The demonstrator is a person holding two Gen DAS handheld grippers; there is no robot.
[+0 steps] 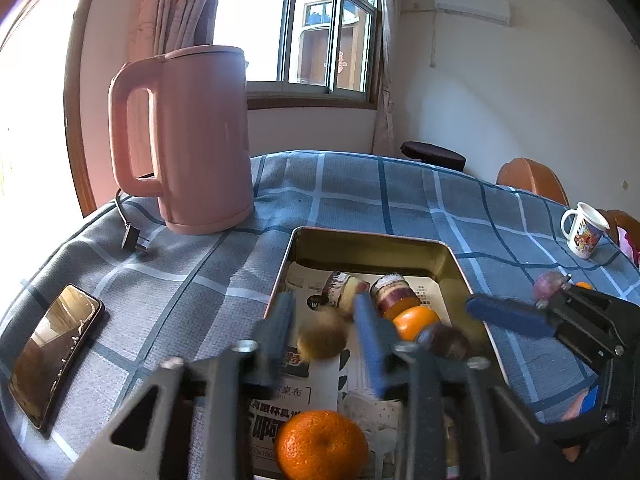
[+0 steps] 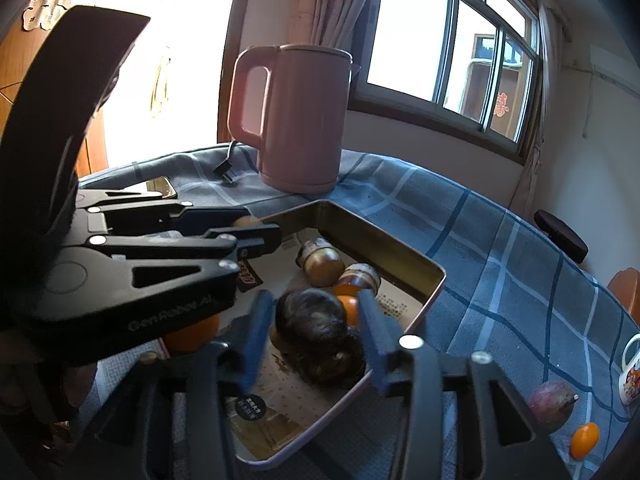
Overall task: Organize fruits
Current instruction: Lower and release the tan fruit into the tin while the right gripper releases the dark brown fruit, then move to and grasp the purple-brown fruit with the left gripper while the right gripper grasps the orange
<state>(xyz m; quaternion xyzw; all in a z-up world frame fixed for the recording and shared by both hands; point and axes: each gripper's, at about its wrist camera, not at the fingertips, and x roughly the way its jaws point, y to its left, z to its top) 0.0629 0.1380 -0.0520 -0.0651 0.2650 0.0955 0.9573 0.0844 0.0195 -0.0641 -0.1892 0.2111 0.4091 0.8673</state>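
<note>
A metal tray lined with printed paper sits on the blue plaid tablecloth. My left gripper is open over it, with a brown kiwi blurred between its fingers. An orange lies at the tray's near end, another orange and two small jars farther in. My right gripper is open over the tray, its fingers on either side of two dark purple passion fruits. Whether they touch is unclear. On the cloth lie a purple passion fruit and a small orange kumquat.
A pink electric kettle with its cord and plug stands behind the tray. A phone lies at the left. A printed mug stands at the right table edge, with wooden chairs beyond.
</note>
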